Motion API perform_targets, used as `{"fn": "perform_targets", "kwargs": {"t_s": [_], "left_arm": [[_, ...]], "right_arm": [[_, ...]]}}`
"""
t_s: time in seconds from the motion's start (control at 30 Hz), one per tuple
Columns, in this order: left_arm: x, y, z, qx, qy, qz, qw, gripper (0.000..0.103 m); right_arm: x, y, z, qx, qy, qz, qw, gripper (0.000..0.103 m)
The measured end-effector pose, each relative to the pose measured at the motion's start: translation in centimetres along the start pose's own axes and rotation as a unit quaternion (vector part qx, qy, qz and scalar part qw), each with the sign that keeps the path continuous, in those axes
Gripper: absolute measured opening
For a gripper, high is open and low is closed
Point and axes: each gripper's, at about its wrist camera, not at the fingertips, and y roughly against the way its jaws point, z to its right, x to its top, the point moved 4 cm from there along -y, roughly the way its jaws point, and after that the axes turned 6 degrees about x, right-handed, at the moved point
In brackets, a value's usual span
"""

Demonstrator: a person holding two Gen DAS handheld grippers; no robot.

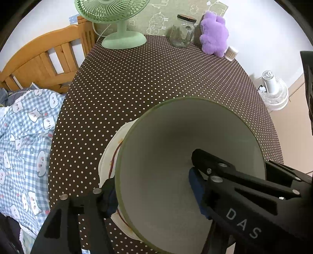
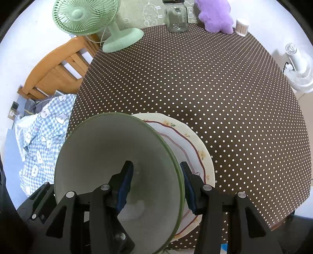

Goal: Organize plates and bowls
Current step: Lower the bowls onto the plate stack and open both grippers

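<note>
Both of your grippers straddle the rim of the green bowl [image 2: 109, 156], which sits over the floral plate [image 2: 193, 148] near the table's front edge.

Left to right: the checked blue bedding [image 1: 25, 144] and wooden bed frame [image 1: 45, 58] lie off the table's left side. Your left gripper [image 1: 154, 187] has one blue-padded finger outside the bowl's left wall and one inside; whether the pads press the wall you cannot tell. Your right gripper [image 2: 156, 185] does the same on the bowl's right wall, its pads parted with a gap showing on both sides of the rim. The plate shows just beyond each side of the bowl on the dotted brown tablecloth [image 2: 215, 88]. Along the far edge stand the green fan [image 2: 88, 17], glass jar [image 2: 177, 18], purple plush toy [image 2: 215, 15] and cotton swab tub [image 2: 242, 27]. A white fan [image 2: 299, 66] stands off to the right.
</note>
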Motion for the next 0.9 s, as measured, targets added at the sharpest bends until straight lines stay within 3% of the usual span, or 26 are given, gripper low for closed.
{"fn": "perform_targets", "kwargs": {"t_s": [0.07,0.13,0.23,0.53,0.9], "left_arm": [[0.0,0.3,-0.1,0.003,-0.001,0.005,1.0,0.072],[0.0,0.9,-0.3,0.008,-0.002,0.016,0.9998,0.076],[0.2,1.8,-0.7,0.012,-0.012,0.038,0.9991,0.08],[0.6,5.1,-0.2,0.023,-0.032,0.101,0.9941,0.088],[0.0,9.9,1.5,0.056,0.018,0.189,0.9802,0.092]], "right_arm": [[-0.1,0.4,0.0,-0.002,0.001,0.005,1.0,0.055],[-0.2,1.0,0.0,-0.012,0.001,0.016,1.0,0.066],[-0.1,1.9,0.1,-0.015,0.002,0.036,0.999,0.072],[-0.2,5.9,-0.6,-0.029,0.022,0.099,0.994,0.076],[-0.5,12.2,1.9,-0.022,0.06,0.183,0.981,0.077]]}}
